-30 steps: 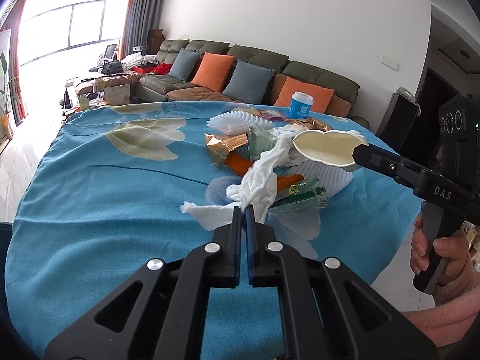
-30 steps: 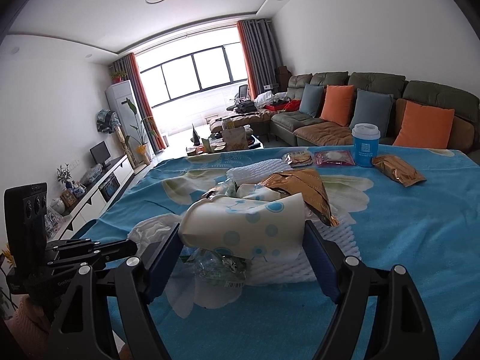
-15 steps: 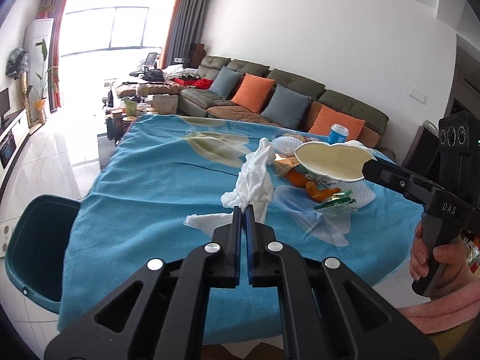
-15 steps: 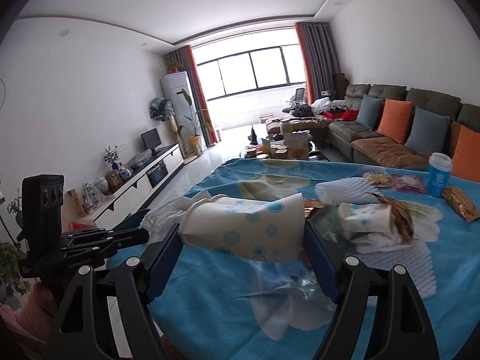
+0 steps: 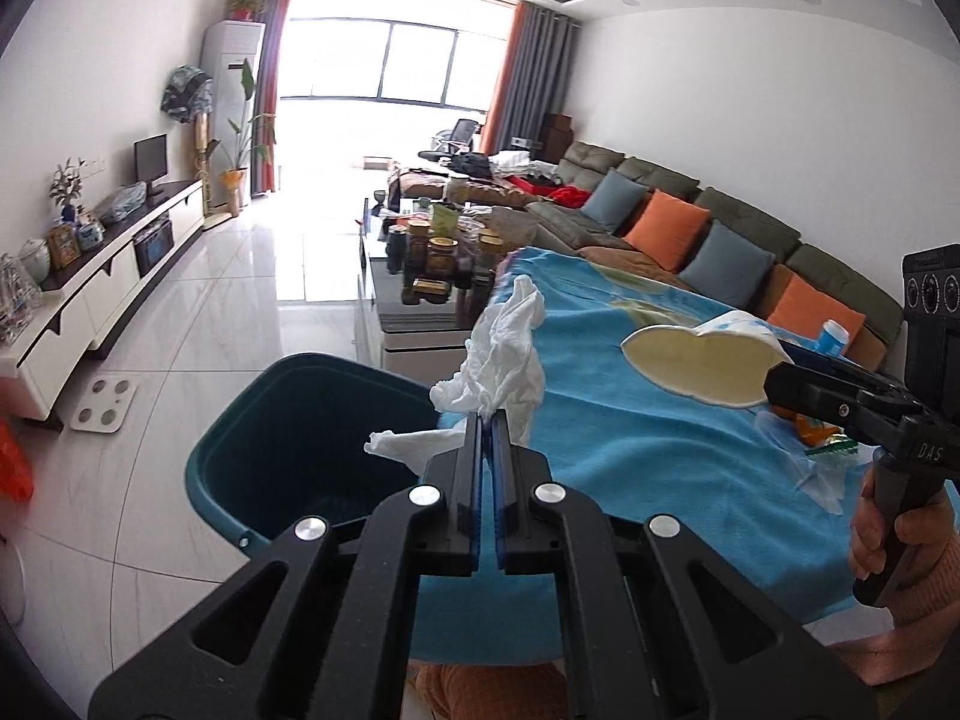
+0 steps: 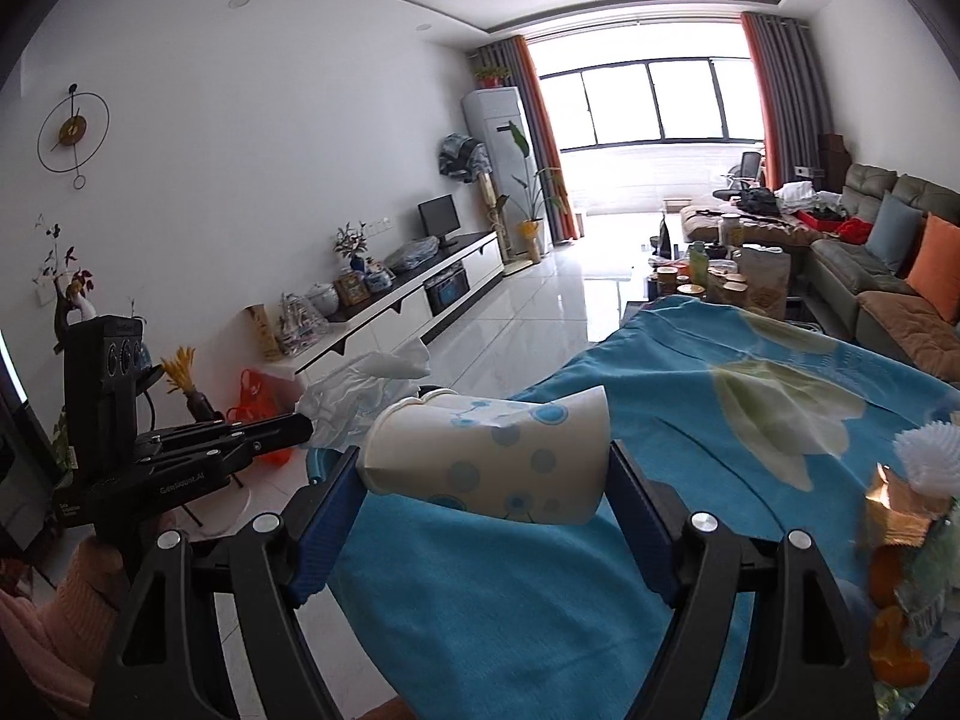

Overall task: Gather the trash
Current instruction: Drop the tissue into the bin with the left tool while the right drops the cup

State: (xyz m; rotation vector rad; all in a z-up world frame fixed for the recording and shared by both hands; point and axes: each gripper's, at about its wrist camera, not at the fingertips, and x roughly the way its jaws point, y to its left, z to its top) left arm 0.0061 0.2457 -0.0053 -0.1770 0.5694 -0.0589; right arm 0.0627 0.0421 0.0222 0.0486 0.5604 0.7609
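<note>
I take the dark teal bin [image 5: 288, 438] on the floor as my landmark. My left gripper [image 5: 487, 420] has its fingers clenched on a crumpled white tissue [image 5: 507, 360], which hangs over the bin's rim on the side nearest the table [image 5: 630, 438]. A loose tail of the tissue droops down above the bin's opening.

My right gripper [image 6: 486, 468] grasps a squashed paper cup [image 6: 489, 459] with blue dots, held sideways across its wide-spread fingers, one finger against the rim and the other against the base. From the left wrist view the cup's flattened cream mouth [image 5: 699, 363] faces toward the bin but sits over the blue tablecloth, on the table side of the bin and near the tissue without touching it.

Farther from the bin, more trash lies on the table: orange peel [image 6: 894, 618], a crinkled gold wrapper [image 6: 888, 510] and a white foam net [image 6: 927, 456], all near the table's far side from the bin. A hand [image 5: 900, 546] in a pink sleeve grips the right gripper's handle.
</note>
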